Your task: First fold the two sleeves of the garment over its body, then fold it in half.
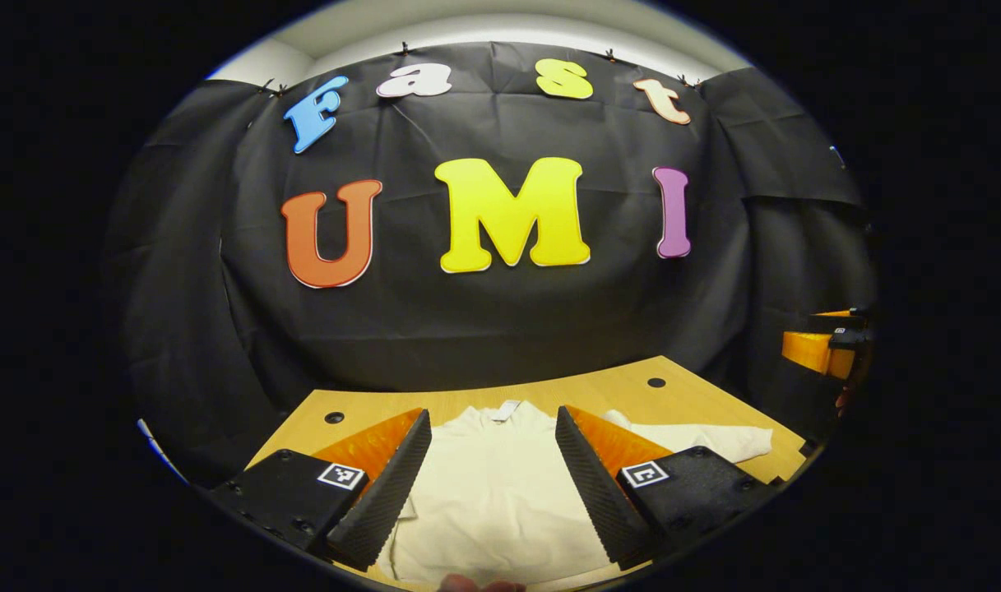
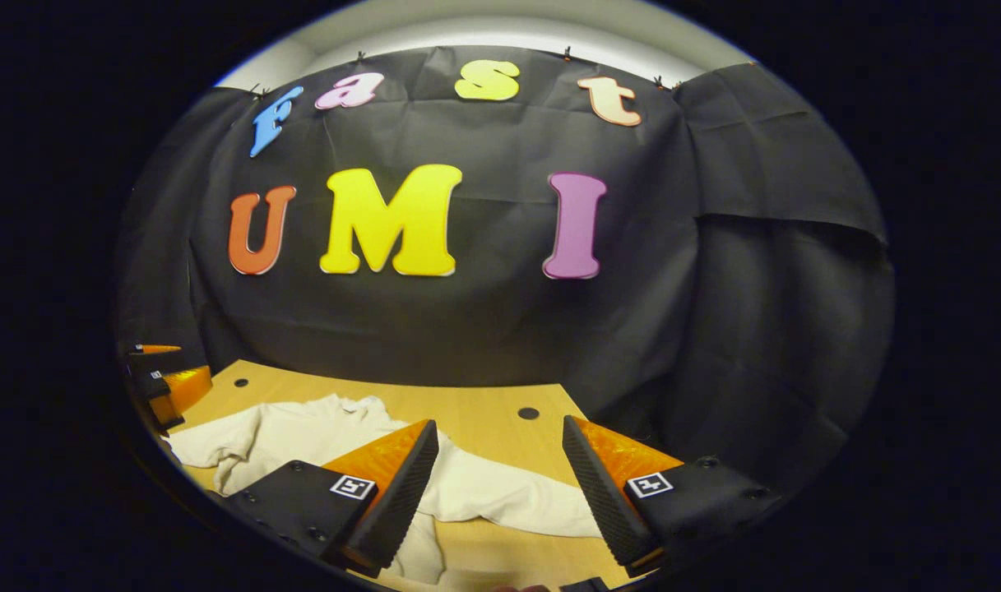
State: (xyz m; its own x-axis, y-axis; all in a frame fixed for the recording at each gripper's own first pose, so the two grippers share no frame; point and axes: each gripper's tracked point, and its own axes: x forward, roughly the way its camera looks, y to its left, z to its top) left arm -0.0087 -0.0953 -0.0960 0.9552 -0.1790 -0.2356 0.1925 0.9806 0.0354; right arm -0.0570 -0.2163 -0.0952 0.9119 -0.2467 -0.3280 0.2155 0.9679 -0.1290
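A cream-white garment [image 1: 492,493] lies flat on the wooden table [image 1: 599,386], collar toward the far wall. One sleeve [image 1: 706,440] stretches out to the right in the left gripper view. My left gripper [image 1: 492,477] hovers above the garment's body, open, with nothing between its fingers. In the right gripper view the same garment [image 2: 303,436] lies at the left, and its sleeve [image 2: 500,493] runs between the fingers' line of sight. My right gripper [image 2: 500,485] is open above that sleeve. The other gripper [image 2: 167,386] shows at the far left edge.
The table has small round holes [image 2: 528,413] near its far edge. Black cloth [image 2: 484,321] hangs right behind the table. The right gripper [image 1: 825,345] appears at the right edge of the left gripper view.
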